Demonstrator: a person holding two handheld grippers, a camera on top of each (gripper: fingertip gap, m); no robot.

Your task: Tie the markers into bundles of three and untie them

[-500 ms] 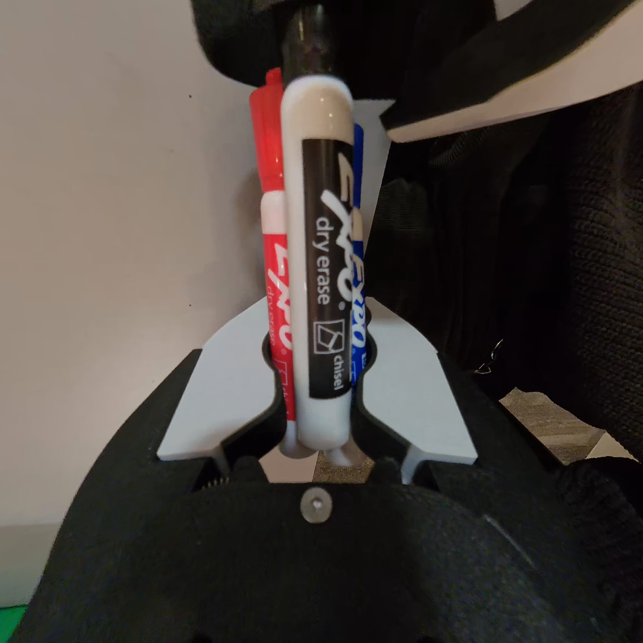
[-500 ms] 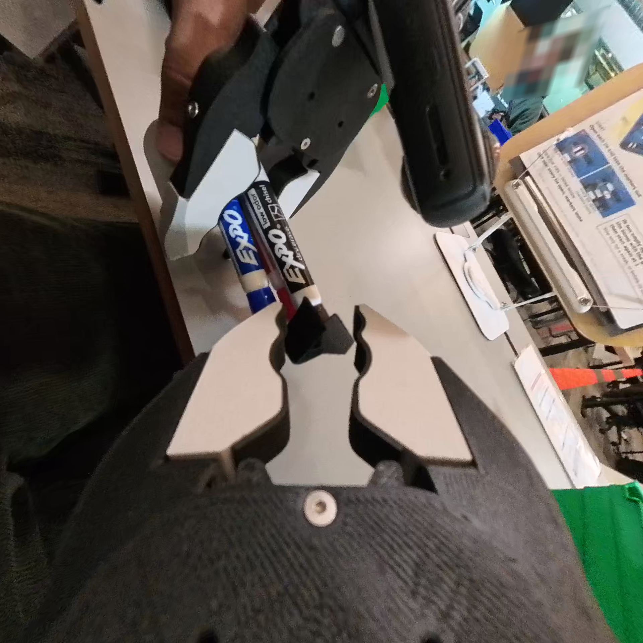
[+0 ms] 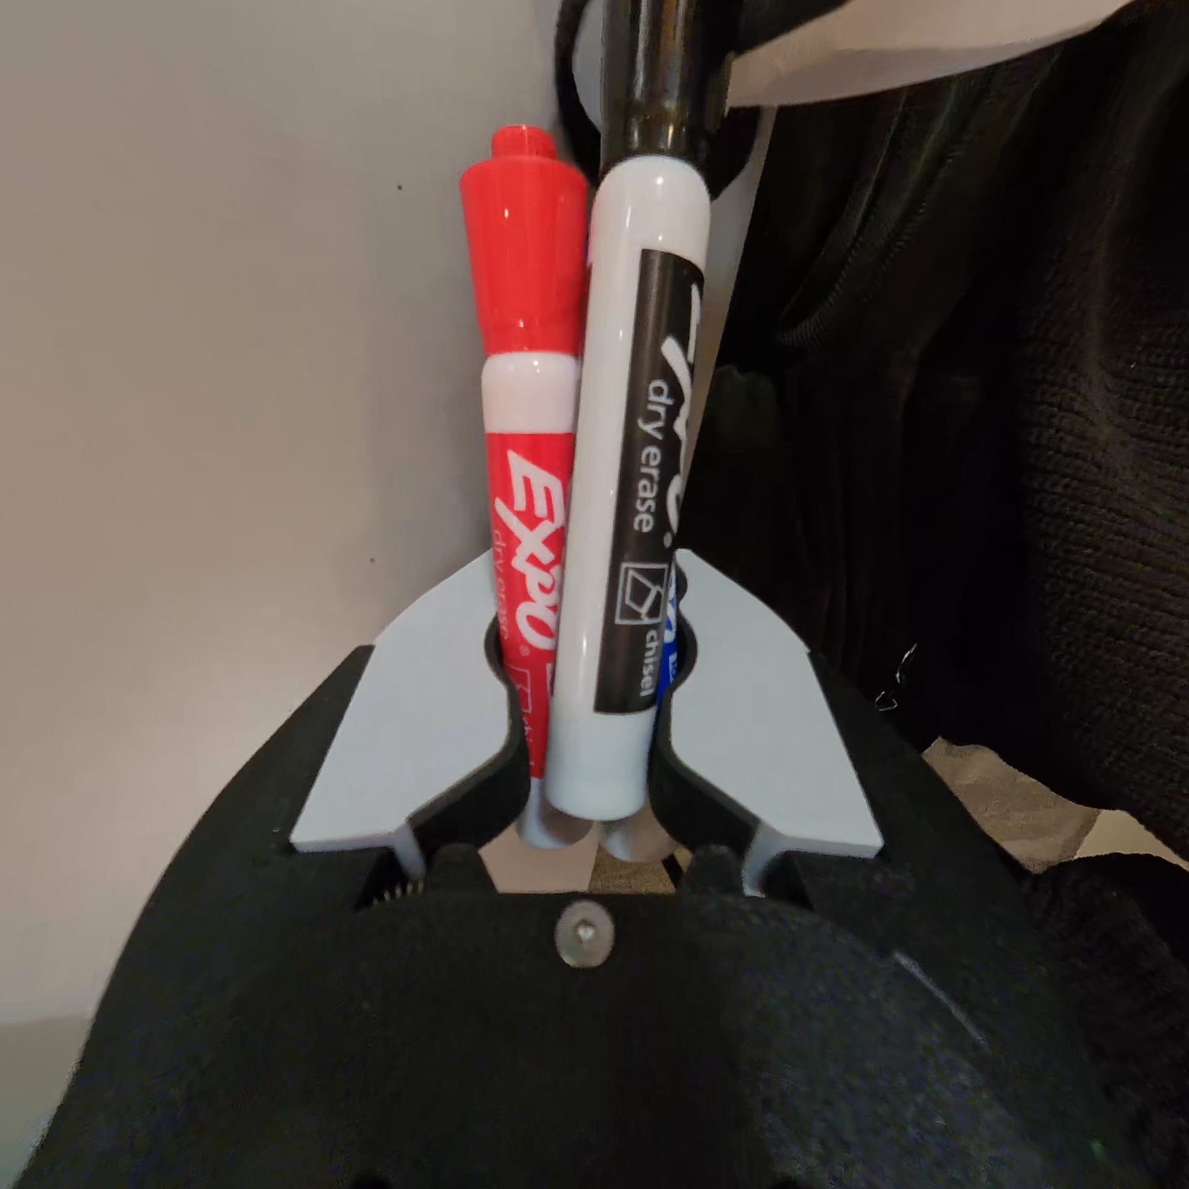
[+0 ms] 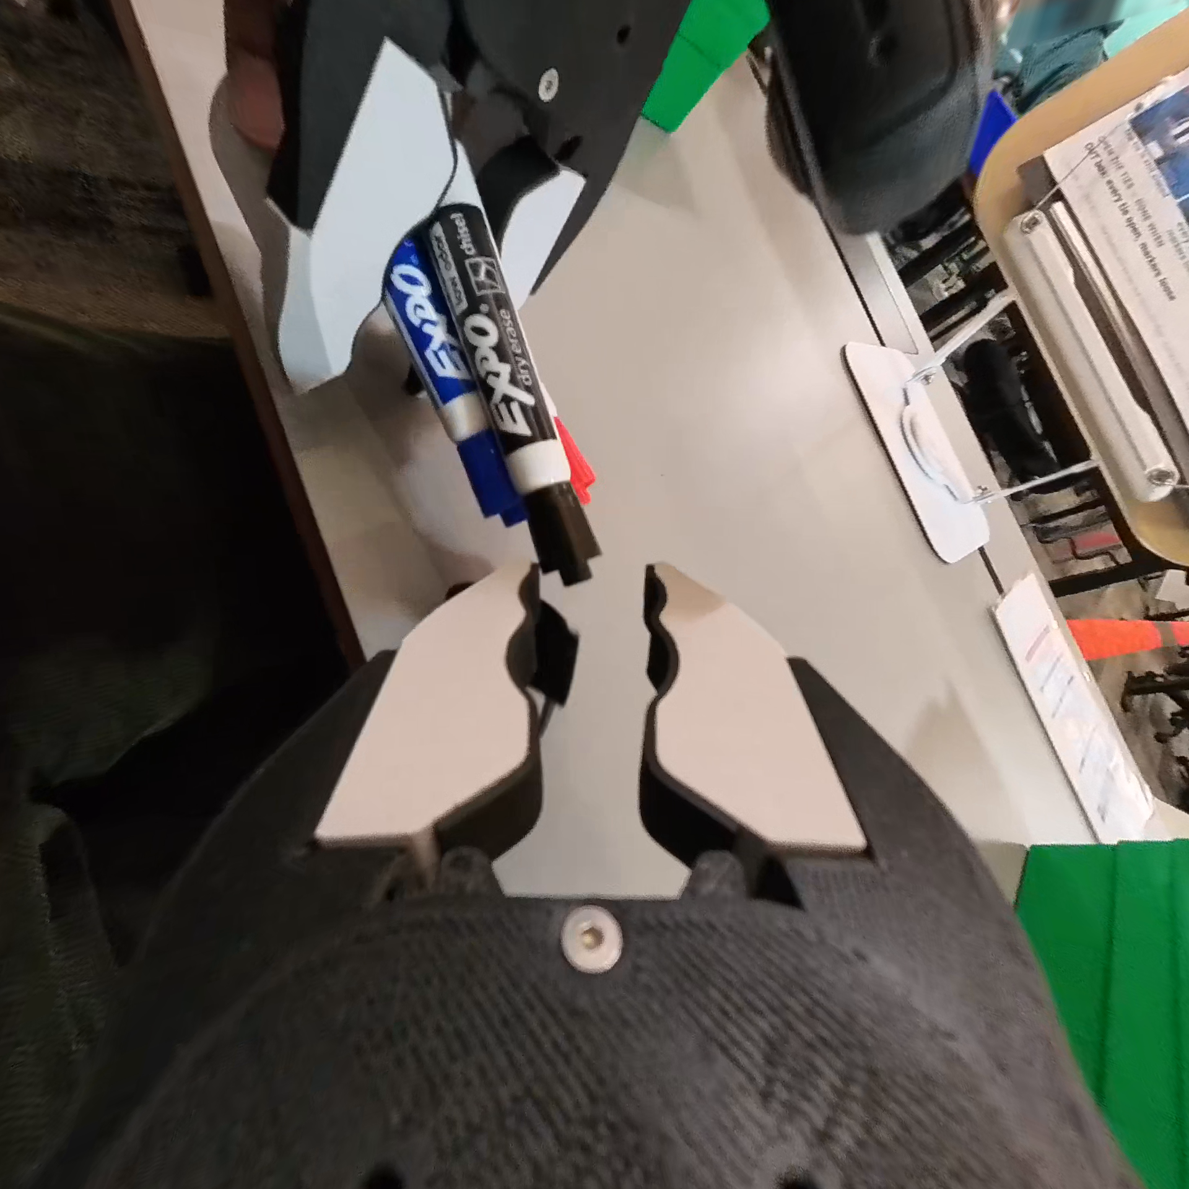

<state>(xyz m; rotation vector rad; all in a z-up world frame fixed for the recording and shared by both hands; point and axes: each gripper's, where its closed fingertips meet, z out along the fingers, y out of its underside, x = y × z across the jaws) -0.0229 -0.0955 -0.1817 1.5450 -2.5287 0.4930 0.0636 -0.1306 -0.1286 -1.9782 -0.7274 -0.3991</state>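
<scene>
Left wrist view: left gripper (image 3: 589, 701), black body with pale grey jaws, pinching three dry-erase markers side by side.

Item 1: red-capped marker with red label (image 3: 524, 412), on the left of the clutch.
Item 2: white-barrelled marker with black label and black cap (image 3: 627, 489), foremost, its cap reaching furthest forward.
Item 3: blue-labelled marker (image 3: 669, 650), mostly hidden behind the black one.

Right wrist view: right gripper (image 4: 589, 576), same make, jaws spread and empty of markers. A small black clip-like piece (image 4: 550, 650) with a thin cord sat against its left jaw; whether held or merely lodged there could not be told. The black cap tip hung just beside that jaw's tip. No tie was seen around the markers.

Hazards, as judged: the three barrels were held near their tail ends only, so a nudge from the right gripper could lever the black one loose or fan the clutch apart. The cord could snag on a cap.

Room: the pale grey surface (image 4: 708, 386) lay open beneath and to the right; its dark wooden edge (image 4: 257, 386) ran close on the left, with a drop beyond. A white card stand (image 4: 913, 450) and green blocks (image 4: 695, 58) stood well apart.
</scene>
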